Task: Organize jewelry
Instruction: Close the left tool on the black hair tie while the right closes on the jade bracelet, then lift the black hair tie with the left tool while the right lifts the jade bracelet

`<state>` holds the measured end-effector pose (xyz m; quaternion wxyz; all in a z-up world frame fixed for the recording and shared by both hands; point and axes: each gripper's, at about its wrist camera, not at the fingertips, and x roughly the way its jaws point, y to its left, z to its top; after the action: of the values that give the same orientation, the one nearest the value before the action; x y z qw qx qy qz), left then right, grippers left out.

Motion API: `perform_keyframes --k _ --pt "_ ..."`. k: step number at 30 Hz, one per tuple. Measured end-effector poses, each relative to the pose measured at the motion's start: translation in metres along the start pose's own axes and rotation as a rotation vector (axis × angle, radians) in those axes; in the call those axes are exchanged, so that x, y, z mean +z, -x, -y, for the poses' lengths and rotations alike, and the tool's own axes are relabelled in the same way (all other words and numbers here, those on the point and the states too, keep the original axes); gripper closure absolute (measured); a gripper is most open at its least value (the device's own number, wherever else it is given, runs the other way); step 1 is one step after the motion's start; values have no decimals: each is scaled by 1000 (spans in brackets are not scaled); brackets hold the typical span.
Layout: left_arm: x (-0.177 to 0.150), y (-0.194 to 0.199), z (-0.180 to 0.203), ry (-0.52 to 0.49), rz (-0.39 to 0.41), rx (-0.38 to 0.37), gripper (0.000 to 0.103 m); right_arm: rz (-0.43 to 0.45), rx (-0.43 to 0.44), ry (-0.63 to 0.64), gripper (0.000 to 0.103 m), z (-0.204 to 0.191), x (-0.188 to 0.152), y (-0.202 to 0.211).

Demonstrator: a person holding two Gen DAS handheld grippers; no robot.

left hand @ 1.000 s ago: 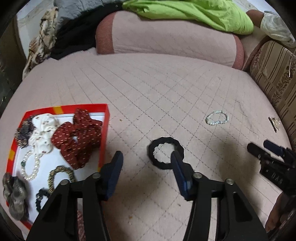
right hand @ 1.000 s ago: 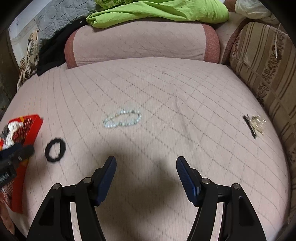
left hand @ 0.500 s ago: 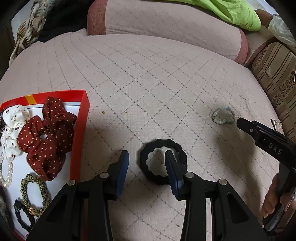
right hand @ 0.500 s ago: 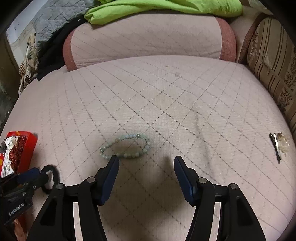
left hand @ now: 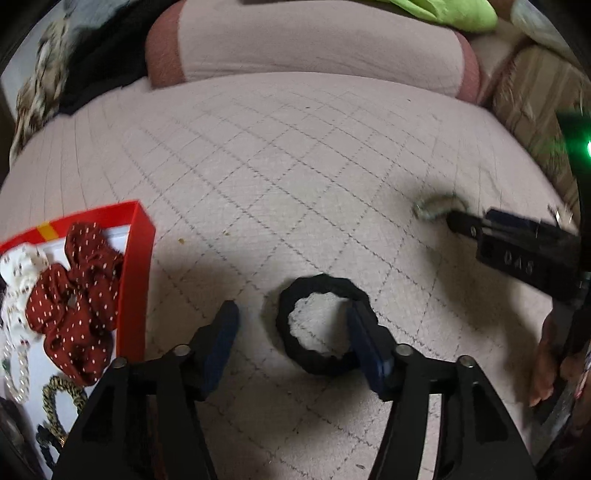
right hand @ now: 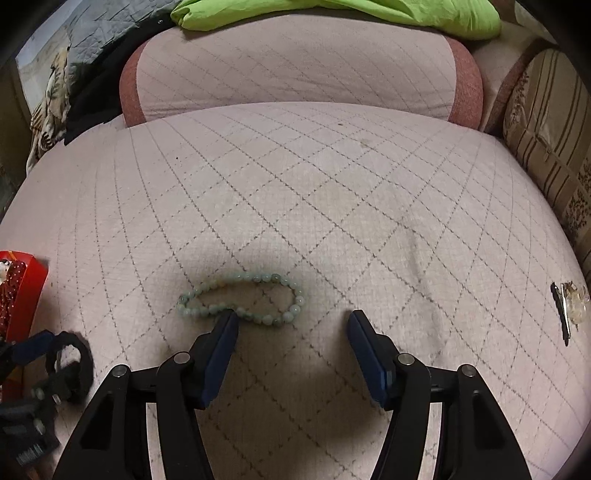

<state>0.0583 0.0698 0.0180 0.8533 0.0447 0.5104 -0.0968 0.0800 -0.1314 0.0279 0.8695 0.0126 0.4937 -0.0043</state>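
Several pieces are already lying in the red box (left hand: pixel 138 273). The left tool (left hand: pixel 291 325), jaws opening, is straddling the black hair tie (left hand: pixel 323 325); the right tool (right hand: pixel 293 332), jaws wide, is nearing the green bead bracelet (right hand: pixel 242 299), neither gripped.

A pink quilted sofa seat (right hand: pixel 295 192) filled the view, with a pink bolster (right hand: pixel 299 74) behind it, a green cloth (right hand: pixel 351 14) on top and a striped cushion (right hand: pixel 546 122) at right.

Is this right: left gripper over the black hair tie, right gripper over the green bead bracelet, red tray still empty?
Not quite. The red tray is not empty: the left wrist view shows a dotted red scrunchie and other pieces in it. The rest holds: left gripper, jaws opening, at the black hair tie; right gripper at the green bead bracelet.
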Motion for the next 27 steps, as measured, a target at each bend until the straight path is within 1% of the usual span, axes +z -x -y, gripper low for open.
perform_keyframes --k 4,6,8,9,10,11,12,13,14,15,17,23,27 --pt "-2 -1 0 10 23 -5 37 -1 26 -42 35 5 2 -2" --pt "-3 -1 0 9 29 -4 36 3 28 -41 36 5 3 -3" --pt "-4 0 1 5 39 -1 36 10 23 -30 38 3 3 -3" --pt "-5 0 1 8 42 -1 36 15 22 -26 51 3 3 -3" --pt "-5 1 1 12 42 -1 36 21 21 -25 68 2 3 -2" --pt "-5 2 0 21 41 5 44 24 36 -27 77 4 3 0" --pt "-5 3 -1 34 42 14 58 21 55 -37 92 6 4 1" --pt "-4 6 -3 49 40 11 67 15 77 -49 100 8 3 3" --pt "-3 7 -6 60 34 3 90 10 100 -63 100 10 3 4" --pt "-2 9 -8 72 20 -18 97 8 125 -79 101 13 1 6" --pt "-2 14 -14 112 3 -77 97 3 161 -110 101 17 -4 10" --pt "-12 32 -10 118 11 -108 97 4 213 -161 101 25 -23 27" --pt "-16 34 -8 111 8 -109 97 12 214 -153 101 29 -28 32"
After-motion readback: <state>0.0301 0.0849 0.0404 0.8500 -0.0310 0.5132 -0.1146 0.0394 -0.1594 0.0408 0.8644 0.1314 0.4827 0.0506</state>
